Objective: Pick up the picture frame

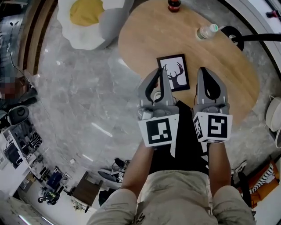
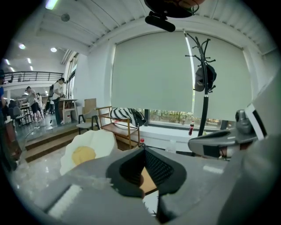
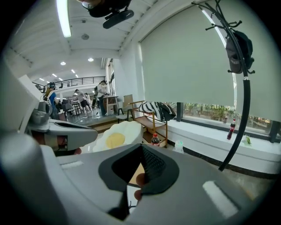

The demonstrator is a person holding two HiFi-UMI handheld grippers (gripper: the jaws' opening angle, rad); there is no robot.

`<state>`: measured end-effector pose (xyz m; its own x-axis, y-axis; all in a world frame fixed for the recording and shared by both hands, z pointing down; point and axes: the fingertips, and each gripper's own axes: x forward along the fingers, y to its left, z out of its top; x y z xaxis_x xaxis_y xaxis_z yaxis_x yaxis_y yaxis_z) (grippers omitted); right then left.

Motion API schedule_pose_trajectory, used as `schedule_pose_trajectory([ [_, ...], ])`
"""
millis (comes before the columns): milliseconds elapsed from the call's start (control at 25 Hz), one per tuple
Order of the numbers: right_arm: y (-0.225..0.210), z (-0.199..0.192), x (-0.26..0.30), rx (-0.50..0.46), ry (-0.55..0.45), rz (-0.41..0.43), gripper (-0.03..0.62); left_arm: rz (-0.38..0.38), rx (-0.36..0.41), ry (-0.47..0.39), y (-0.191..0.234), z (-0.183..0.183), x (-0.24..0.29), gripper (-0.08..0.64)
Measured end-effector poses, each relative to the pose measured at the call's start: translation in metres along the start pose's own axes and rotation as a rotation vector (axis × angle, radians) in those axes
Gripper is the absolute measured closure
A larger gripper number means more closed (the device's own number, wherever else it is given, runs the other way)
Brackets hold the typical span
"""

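The picture frame, black-edged with a deer-antler print, lies flat on the oval wooden table. My left gripper hangs over the frame's near left edge, jaws shut and empty. Just right of the frame is my right gripper, also shut and empty. Whether either touches the frame I cannot tell. In the left gripper view the closed jaws fill the lower picture, and a sliver of the white print shows below them. The right gripper view shows shut jaws and a strip of the print.
A dark bottle with a red cap and a clear plastic bottle stand at the table's far side. A fried-egg cushion lies on the marble floor at far left. A coat stand base sits at far right.
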<state>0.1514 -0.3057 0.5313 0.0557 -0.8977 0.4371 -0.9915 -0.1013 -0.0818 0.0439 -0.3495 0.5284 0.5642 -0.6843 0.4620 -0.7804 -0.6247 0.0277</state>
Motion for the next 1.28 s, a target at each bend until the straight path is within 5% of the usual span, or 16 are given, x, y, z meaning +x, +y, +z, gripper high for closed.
schedule_pose_trajectory([
  [320,0.002,-0.107,0.041,-0.002,0.173,0.021,0.591,0.026,-0.079,0.163,0.002,-0.103,0.031,0.555],
  [560,0.002,-0.165,0.059,-0.004,0.242,0.029,0.591,0.026,-0.068,0.223,0.006,-0.163,0.053,0.555],
  [1120,0.002,-0.256,0.079,-0.005,0.367,0.039,0.589,0.044,-0.11,0.357,0.011,-0.26,0.078,0.555],
  [1280,0.001,-0.275,0.08,0.028,0.399,0.042,0.52,0.049,-0.114,0.399,0.011,-0.282,0.078,0.514],
])
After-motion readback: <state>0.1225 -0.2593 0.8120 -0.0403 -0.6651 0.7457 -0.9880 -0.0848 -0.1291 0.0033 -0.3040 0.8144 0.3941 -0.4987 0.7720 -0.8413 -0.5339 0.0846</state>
